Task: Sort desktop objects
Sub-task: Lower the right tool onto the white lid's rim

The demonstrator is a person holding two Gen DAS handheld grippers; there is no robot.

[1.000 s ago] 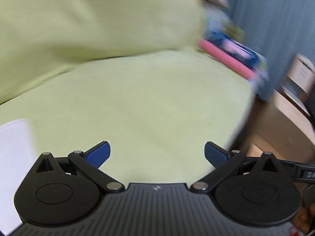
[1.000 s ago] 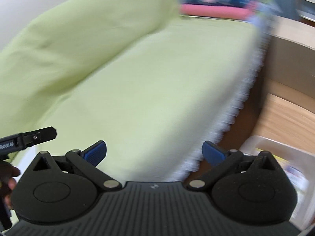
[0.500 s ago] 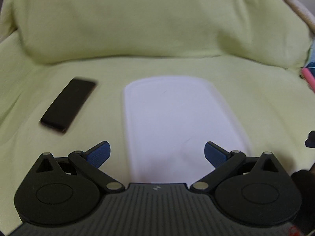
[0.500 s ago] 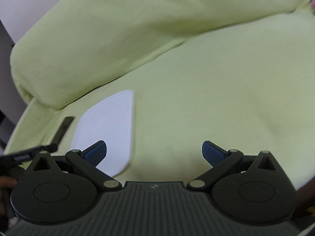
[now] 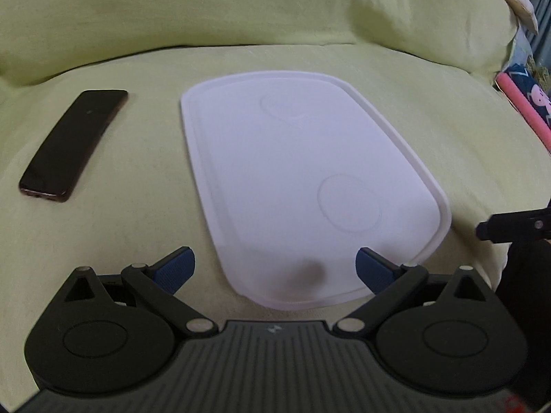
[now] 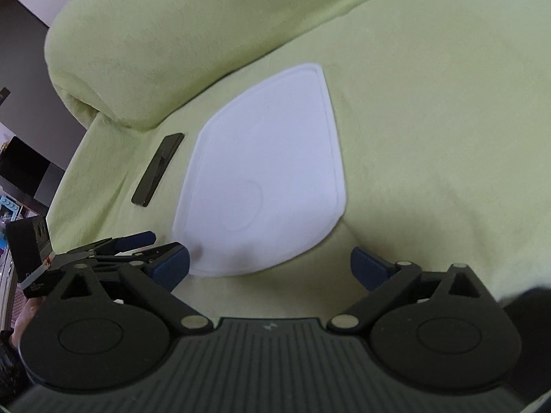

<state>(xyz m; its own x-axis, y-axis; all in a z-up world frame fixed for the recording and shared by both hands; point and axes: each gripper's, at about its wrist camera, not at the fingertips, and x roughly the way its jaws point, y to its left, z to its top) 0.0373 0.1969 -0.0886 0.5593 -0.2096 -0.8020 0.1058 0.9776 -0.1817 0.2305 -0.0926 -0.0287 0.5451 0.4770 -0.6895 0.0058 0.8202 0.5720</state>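
Each camera sits on its own gripper and looks forward and down along the jaws, close over a green-covered sofa [image 5: 137, 234]. The left wrist view faces the backrest almost squarely, with a white tray [image 5: 303, 179] centred between its jaws and a dark phone [image 5: 74, 144] to the left. The right wrist view looks from further right and is rolled, so the tray [image 6: 268, 172] and phone [image 6: 158, 168] lie slantwise, left of centre. Both views share tray, phone and cushion; each catches the other gripper at its edge.
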